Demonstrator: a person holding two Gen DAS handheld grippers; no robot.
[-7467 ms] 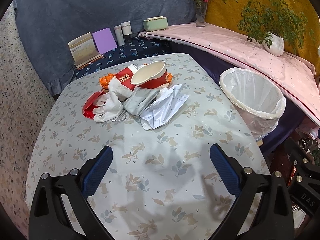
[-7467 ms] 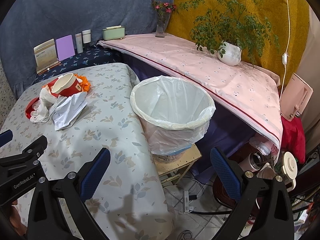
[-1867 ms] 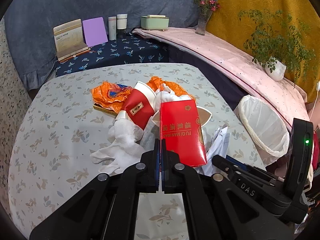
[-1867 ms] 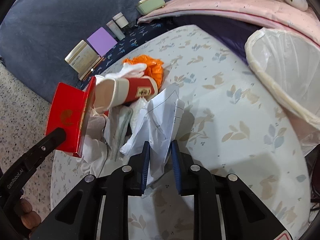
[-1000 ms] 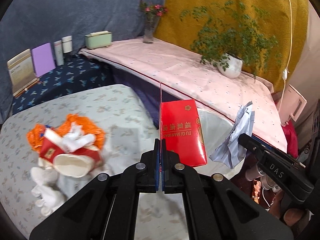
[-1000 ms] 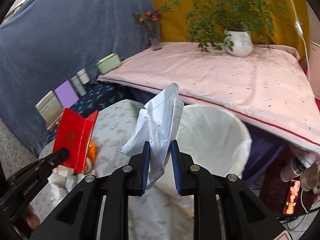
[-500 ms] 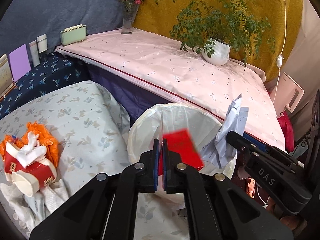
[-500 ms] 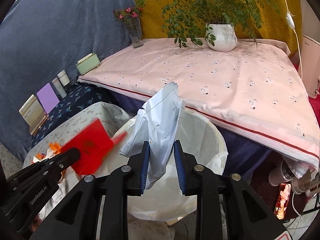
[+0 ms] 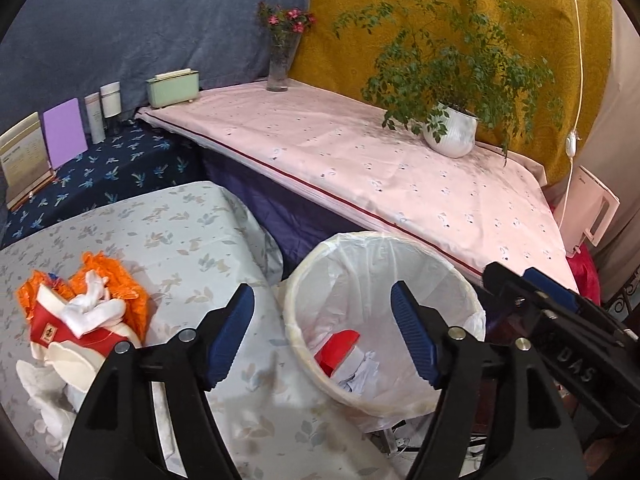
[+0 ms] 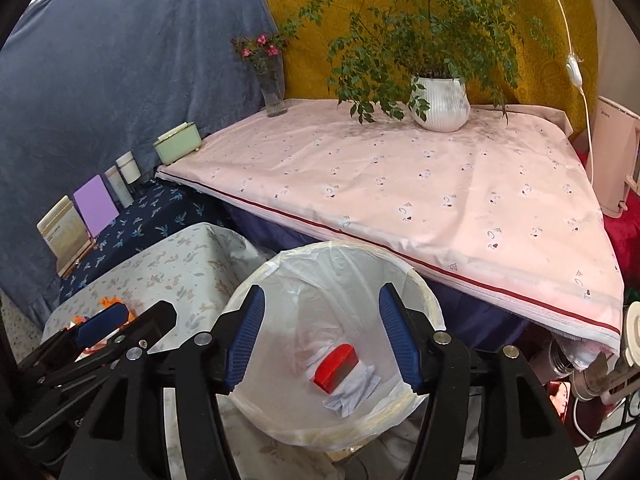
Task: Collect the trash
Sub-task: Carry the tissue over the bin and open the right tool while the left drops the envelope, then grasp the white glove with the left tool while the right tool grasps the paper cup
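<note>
Left wrist view, going left to right: at 9 o'clock a pile of trash sits on the leaf-print table point(image 9: 188, 240). It has an orange bag point(image 9: 120, 284), a red paper cup point(image 9: 60, 330) on its side & white gloves point(image 9: 94, 310) on top. The left gripper point(image 9: 322, 338) is in the middle w/ its blue jaws wide apart. They have just been opening, and nothing is between them. Behind the gap, at 5 o'clock, is the white bin point(image 9: 384, 240) w/ a plastic bag liner, just beside the table edge. Down inside lie the red packet point(image 9: 338, 348) & the crumpled paper point(image 9: 360, 372), touching each other. At 3 o'clock the right gripper point(image 9: 532, 284) pokes in past the bin rim. At 1 o'clock a potted plant point(image 9: 452, 128) stands on the pink cloth.

Right wrist view: the left gripper point(image 10: 120, 316) shows at 8 o'clock, over the table edge. The right gripper point(image 10: 320, 336) is in the middle above the bin point(image 10: 340, 248). Its jaws are wide too, have just been opening, and hold nothing. The red packet point(image 10: 336, 366) rests on the paper point(image 10: 356, 388) at the bin bottom, at 6 o'clock.
</note>
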